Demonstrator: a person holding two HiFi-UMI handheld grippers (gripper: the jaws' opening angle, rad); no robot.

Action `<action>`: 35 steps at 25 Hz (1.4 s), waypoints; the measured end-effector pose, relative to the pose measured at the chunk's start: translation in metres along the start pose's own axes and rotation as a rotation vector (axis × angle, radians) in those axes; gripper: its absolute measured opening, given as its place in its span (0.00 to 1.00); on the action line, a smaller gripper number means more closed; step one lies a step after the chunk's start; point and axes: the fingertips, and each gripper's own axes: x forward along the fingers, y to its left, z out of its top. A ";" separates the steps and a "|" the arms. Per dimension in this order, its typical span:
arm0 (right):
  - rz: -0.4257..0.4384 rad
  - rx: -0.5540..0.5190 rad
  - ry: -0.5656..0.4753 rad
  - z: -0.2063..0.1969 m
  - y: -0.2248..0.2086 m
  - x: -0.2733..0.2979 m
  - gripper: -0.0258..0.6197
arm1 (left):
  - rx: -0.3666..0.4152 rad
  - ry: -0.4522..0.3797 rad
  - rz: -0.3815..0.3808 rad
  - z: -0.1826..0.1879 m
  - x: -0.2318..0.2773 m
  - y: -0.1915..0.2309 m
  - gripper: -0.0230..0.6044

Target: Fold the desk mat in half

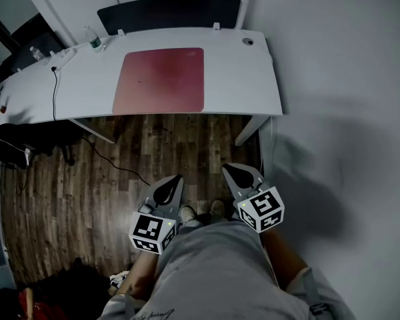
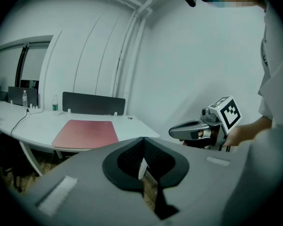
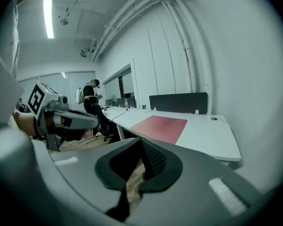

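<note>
The red mat (image 1: pixel 160 81) lies flat on the white desk (image 1: pixel 240 79), far ahead of me and a little to the left, with its long side running left to right. I think my left gripper (image 1: pixel 173 181) is a bit more in line with it than my right gripper (image 1: pixel 231 172). Both grippers hang low near my legs, well apart from the desk and tipped a little down, and both have their jaws together with nothing in them.

The left grey plastic gripper (image 1: pixel 175 181) and right grey plastic gripper (image 1: pixel 228 170) point slightly downward side by side, fingers pressed together.
</note>
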 end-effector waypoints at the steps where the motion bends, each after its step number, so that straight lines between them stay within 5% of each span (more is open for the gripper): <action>1: -0.008 0.009 0.000 -0.001 0.000 -0.001 0.05 | 0.000 0.000 -0.006 -0.001 -0.001 0.000 0.07; 22: -0.112 0.041 -0.007 0.000 0.015 0.000 0.05 | 0.001 0.001 -0.065 -0.019 -0.030 0.033 0.07; 35: -0.122 0.075 0.001 0.005 -0.039 0.033 0.05 | -0.002 0.028 -0.064 -0.009 0.021 0.058 0.07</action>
